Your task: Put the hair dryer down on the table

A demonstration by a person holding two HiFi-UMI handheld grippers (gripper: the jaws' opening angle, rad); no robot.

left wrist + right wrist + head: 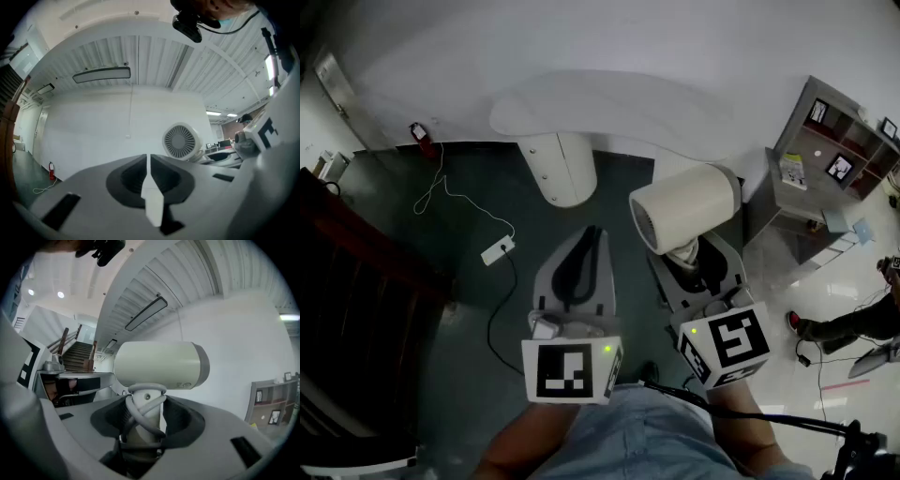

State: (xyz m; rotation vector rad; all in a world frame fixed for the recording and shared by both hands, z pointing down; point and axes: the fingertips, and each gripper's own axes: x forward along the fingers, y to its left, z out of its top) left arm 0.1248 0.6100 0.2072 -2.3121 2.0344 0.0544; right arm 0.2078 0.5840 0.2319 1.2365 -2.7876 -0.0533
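Note:
The cream hair dryer is held up in the air, barrel level and its grille end turned left. My right gripper is shut on its handle, which has the grey cord wound round it. In the right gripper view the barrel sits just above the jaws. My left gripper hangs beside it on the left, jaws together and holding nothing. From the left gripper view the dryer's round grille shows to the right. The white table lies ahead, beyond both grippers.
A white pedestal leg stands under the table. On the dark floor lie a white power strip with its cable and a red extinguisher. A grey shelf unit stands right, dark wooden stairs left. A person's feet show at far right.

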